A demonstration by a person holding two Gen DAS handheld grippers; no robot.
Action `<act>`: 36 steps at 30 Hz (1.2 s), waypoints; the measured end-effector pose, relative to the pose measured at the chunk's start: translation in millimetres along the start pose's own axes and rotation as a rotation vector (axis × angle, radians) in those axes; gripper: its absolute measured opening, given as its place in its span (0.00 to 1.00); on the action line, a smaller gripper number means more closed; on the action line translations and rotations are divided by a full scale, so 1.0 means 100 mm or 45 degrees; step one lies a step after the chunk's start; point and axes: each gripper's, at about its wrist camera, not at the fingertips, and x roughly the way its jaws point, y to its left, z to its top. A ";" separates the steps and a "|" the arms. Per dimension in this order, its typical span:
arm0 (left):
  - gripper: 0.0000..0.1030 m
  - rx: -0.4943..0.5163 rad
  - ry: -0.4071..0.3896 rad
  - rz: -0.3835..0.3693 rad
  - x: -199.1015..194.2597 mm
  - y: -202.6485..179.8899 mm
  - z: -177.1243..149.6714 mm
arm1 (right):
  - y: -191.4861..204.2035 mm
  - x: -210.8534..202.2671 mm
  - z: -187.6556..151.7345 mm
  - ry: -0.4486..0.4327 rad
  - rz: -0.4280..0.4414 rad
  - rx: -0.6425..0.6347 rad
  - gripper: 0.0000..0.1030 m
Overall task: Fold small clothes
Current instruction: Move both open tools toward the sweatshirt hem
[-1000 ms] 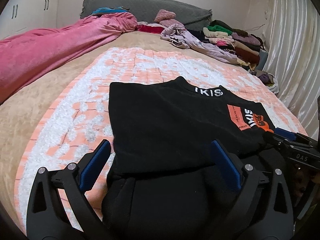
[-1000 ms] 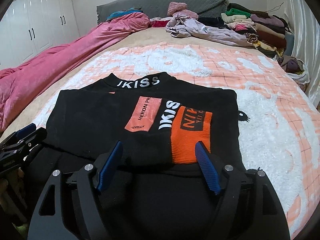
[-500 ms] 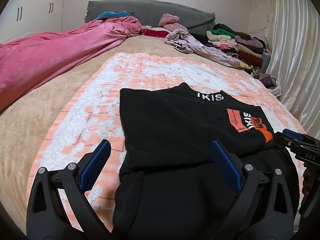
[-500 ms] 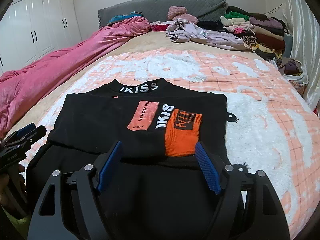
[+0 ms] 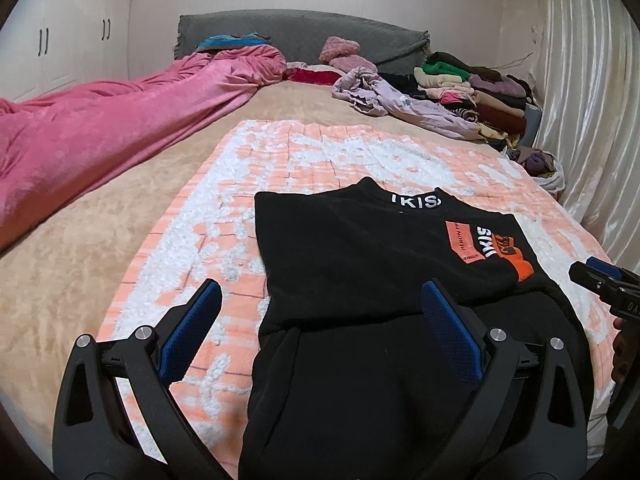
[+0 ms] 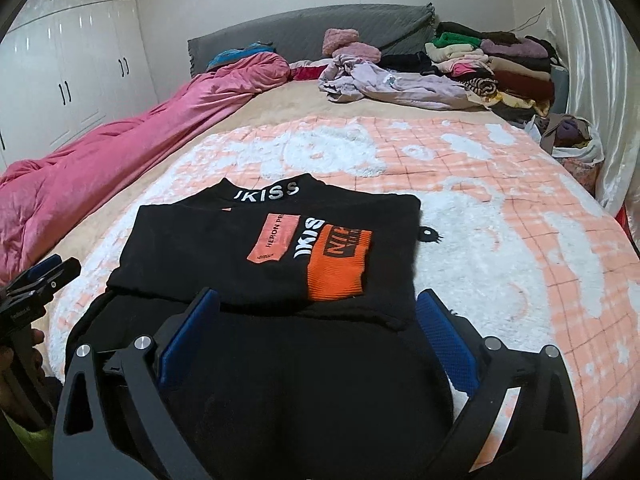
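Nearest the lens, right gripper (image 6: pixel 316 334) spreading its jaws at this instant, blue pads wide, nothing pinched between them, only the black garment (image 6: pixel 280 264) lying flat underneath. Left gripper (image 5: pixel 320 334) likewise splayed wide and empty, one finger over the blanket, the other over dark cloth. Both poised above the near end of the garment, probably because a fold has just been laid and let go. Just beyond the fingers, the doubled-over upper layer with its orange patch (image 6: pixel 340 264) and white lettering facing up, edges squared to the layer below, a tidy half-fold by the look of it; more likely needed before it counts as finished. All of it resting on the orange-and-white blanket (image 6: pixel 520 240), spread as a flat working surface over the beige bedcover. Off to the left, a pink quilt (image 5: pixel 100 136) pushed aside, clearing room. Farthest back, a loose lilac garment (image 6: pixel 380 84) and a stack of clothes (image 6: pixel 500 64) against the grey headboard (image 5: pixel 300 36), presumably other laundry.
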 end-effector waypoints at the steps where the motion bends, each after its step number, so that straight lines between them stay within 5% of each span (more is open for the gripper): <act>1: 0.91 0.006 -0.002 0.004 -0.02 -0.01 0.00 | -0.01 -0.03 -0.01 -0.003 -0.001 0.000 0.95; 36: 0.91 0.093 0.070 0.097 -0.48 -0.11 -0.32 | -0.19 -0.52 -0.51 0.037 0.021 -0.005 0.95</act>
